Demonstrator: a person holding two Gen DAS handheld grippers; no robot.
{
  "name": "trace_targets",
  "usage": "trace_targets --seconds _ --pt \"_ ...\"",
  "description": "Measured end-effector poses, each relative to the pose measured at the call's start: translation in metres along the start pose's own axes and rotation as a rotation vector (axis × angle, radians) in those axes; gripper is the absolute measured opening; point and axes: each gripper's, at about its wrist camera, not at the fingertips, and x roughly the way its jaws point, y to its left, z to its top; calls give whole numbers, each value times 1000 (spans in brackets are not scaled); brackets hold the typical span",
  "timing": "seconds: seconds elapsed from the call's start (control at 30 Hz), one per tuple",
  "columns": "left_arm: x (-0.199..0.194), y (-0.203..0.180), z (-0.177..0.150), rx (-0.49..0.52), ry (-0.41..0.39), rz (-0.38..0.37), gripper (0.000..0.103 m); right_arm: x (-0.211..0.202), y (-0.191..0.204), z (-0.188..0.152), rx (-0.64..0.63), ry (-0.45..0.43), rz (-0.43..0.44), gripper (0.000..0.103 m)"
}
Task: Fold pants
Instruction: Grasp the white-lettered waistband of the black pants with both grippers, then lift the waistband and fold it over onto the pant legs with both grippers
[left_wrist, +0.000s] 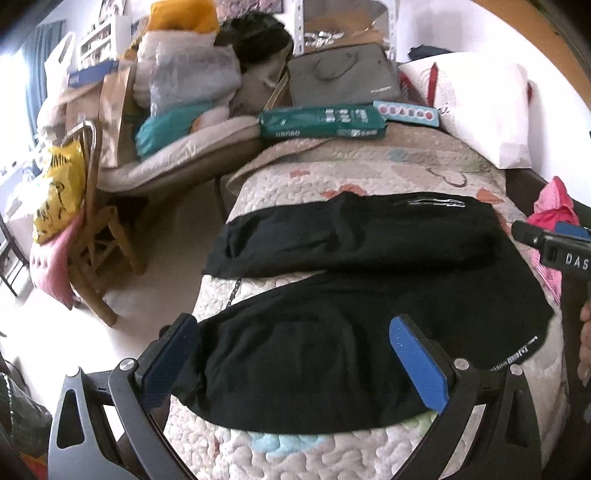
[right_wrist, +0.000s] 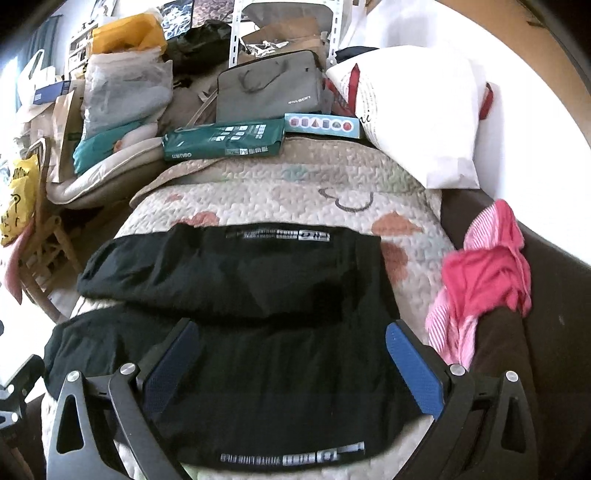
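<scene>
- Pants (left_wrist: 369, 295), black, lie spread across the quilted bed cover (left_wrist: 369, 177); the two legs run side by side toward your left, splayed apart at the cuffs, joined at the right.
- Printed white lettering shows along the near and far edges in the right wrist view.
- Left gripper (left_wrist: 295, 354): fingers wide apart, hovering over the near leg, gripping nothing.
- Right gripper (right_wrist: 291, 354): fingers likewise apart, poised above the waist end, empty. Whether either is touching cloth you cannot tell from here.
- Step in hand, by my reading: the start of the first fold, leg onto leg; no fold looks made yet.
- Next move likely calls for you to pinch the near edge at two well-spaced spots, lift, and carry it over the far leg, keeping the edges lined up.
- Pink garment (right_wrist: 480, 280) on the dark sofa arm to your right sits just beside the waist; keep clear of it.
- Green packet (right_wrist: 225, 140) lies well beyond, out of the way.
</scene>
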Motion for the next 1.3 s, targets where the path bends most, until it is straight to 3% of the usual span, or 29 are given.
trace_targets --seconds 0.17,0.37,0.5,0.6,0.87,1.0,1.23,1.27,1.3 --pt "31 17 12 -13 67 -1 103 30 1 21 -27 19 3 103" --pt "81 74 58 -96 176 -167 102 76 -3 43 -111 101 91 98" --pt "123 116 96 -149 204 -224 85 107 -16 59 -128 162 123 94" --pt "153 124 114 -136 229 -263 83 134 -27 73 -125 189 162 87" --pt "227 114 134 -122 279 -291 83 186 -39 102 -157 214 203 82" --pt "251 94 137 -34 307 -285 83 209 -31 114 -219 221 202 82" --pt "275 62 135 150 351 -303 83 241 2 114 -383 263 276 81" --pt "276 61 136 157 351 -308 82 246 5 113 -399 271 279 80" --pt "276 63 136 155 358 -327 73 251 8 113 -414 280 281 79"
